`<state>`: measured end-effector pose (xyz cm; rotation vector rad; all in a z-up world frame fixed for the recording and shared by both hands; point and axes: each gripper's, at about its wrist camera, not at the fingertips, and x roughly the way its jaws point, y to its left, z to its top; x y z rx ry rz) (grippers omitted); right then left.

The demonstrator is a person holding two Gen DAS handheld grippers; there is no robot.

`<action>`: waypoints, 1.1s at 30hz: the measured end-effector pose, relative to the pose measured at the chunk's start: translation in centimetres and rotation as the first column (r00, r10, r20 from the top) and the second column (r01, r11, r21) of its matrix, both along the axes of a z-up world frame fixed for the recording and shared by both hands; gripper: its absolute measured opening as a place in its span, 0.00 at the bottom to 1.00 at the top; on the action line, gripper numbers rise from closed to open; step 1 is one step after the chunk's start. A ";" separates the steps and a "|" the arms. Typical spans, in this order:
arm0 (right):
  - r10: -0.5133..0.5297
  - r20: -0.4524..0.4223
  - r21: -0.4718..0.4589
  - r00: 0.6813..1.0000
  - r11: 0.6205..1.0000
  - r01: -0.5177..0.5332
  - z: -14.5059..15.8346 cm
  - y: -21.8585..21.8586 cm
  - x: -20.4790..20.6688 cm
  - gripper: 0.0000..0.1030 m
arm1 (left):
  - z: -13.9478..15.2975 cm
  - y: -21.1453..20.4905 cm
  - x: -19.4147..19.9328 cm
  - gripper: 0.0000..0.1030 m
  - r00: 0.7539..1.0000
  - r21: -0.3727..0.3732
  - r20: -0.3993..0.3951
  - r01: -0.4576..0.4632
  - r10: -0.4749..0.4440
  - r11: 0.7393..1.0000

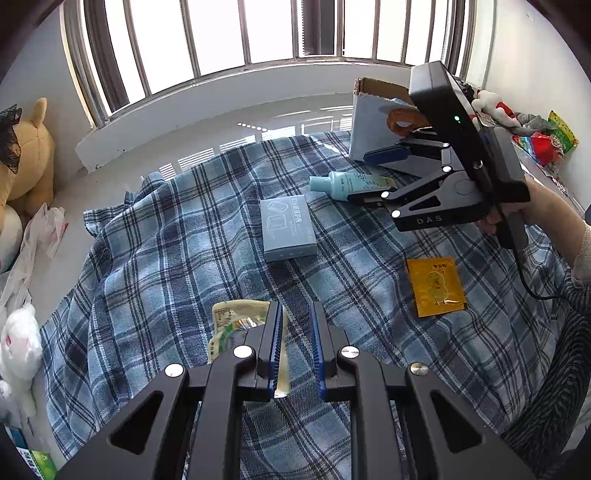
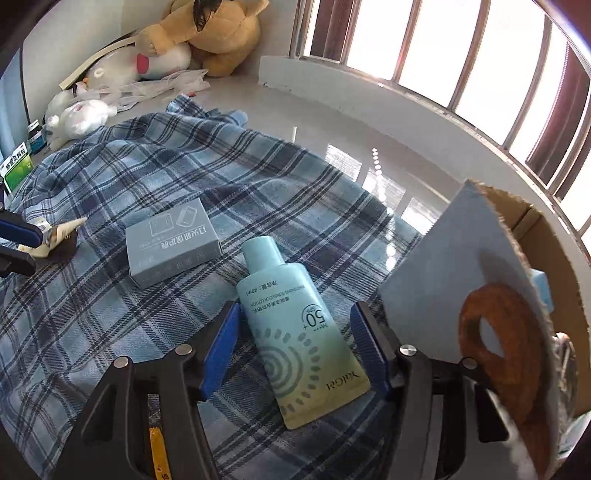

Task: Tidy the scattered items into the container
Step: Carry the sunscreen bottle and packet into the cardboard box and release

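A blue-faced cardboard box [image 2: 454, 280] stands open at the far right of the plaid cloth [image 1: 177, 243]; it also shows in the left wrist view [image 1: 373, 122]. My right gripper [image 2: 299, 347] is open, its blue pads on either side of a teal sunscreen tube [image 2: 291, 325] lying on the cloth, seen too in the left wrist view [image 1: 347, 182]. My left gripper [image 1: 297, 347] is partly open; a cream and green packet [image 1: 236, 325] lies against its left finger, its edge between the pads. A grey box [image 1: 288, 227] and a gold sachet [image 1: 436, 286] lie on the cloth.
Plush toys [image 2: 207, 33] and a plastic bag [image 1: 33, 240] crowd the left sill. A green medicine box [image 2: 14, 168] and a dark bottle [image 2: 36, 138] stand at the left. Red and green clutter [image 1: 539, 142] lies at the right. A barred window [image 1: 258, 33] runs behind.
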<state>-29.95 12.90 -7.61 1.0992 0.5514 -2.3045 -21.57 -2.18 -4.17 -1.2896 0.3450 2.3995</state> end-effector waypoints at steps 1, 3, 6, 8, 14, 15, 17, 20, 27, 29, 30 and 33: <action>0.003 0.006 -0.035 1.000 0.999 -0.002 0.1 0.1 -0.2 0.58 | -0.4 -0.1 -0.2 0.16 1.000 -0.009 -0.001 -0.013 0.013 1.000; 0.001 0.050 -0.071 0.999 0.997 0.002 -0.1 0.3 -0.8 0.57 | -0.9 -0.6 -0.8 0.35 0.999 -0.026 -0.010 -0.047 0.046 0.999; -0.016 0.070 -0.094 0.997 0.995 0.023 -0.2 0.6 -0.7 0.48 | -0.8 -2.0 -1.2 0.76 0.992 -0.013 -0.057 -0.113 0.112 0.993; -0.015 0.070 -0.094 0.997 0.995 0.022 -0.2 0.7 -0.1 0.46 | -0.5 -3.0 -1.2 0.76 0.988 -0.002 -0.077 -0.138 0.137 0.990; -0.050 0.098 -0.149 0.994 0.987 0.065 0.3 1.9 2.3 0.43 | -0.6 -4.2 -1.2 0.80 0.989 0.016 -0.040 -0.141 0.142 0.990; -0.051 0.091 -0.155 0.994 0.986 0.065 0.5 2.0 2.8 0.43 | -0.8 -4.1 -1.0 0.80 0.991 0.013 -0.030 -0.128 0.129 0.992; -0.052 0.076 -0.176 0.996 0.982 0.065 1.1 2.3 3.9 0.43 | -1.3 -3.3 -0.6 0.80 0.995 -0.001 -0.018 -0.095 0.094 0.996; -0.061 0.051 -0.206 0.997 0.976 0.071 2.0 2.9 5.3 0.43 | -2.0 -1.7 0.0 0.80 0.999 -0.035 -0.013 -0.043 0.043 0.998; -0.077 0.004 -0.259 0.997 0.963 0.076 3.5 4.3 8.6 0.43 | -3.8 0.5 -0.4 0.80 1.000 -0.059 0.021 0.020 -0.019 0.998; -0.083 0.014 -0.290 0.996 0.953 0.084 3.7 5.0 9.3 0.43 | -4.2 0.2 -0.6 0.79 0.999 -0.016 0.048 0.003 -0.002 1.000; -0.084 0.016 -0.298 0.996 0.951 0.085 3.7 5.2 9.5 0.43 | -4.3 -0.1 -0.7 0.64 0.998 0.009 0.063 -0.014 0.014 1.000; -0.088 -0.003 -0.297 0.996 0.951 0.083 3.9 5.4 10.0 0.43 | -4.0 -1.4 -1.0 0.39 0.993 0.065 0.102 -0.070 0.064 0.995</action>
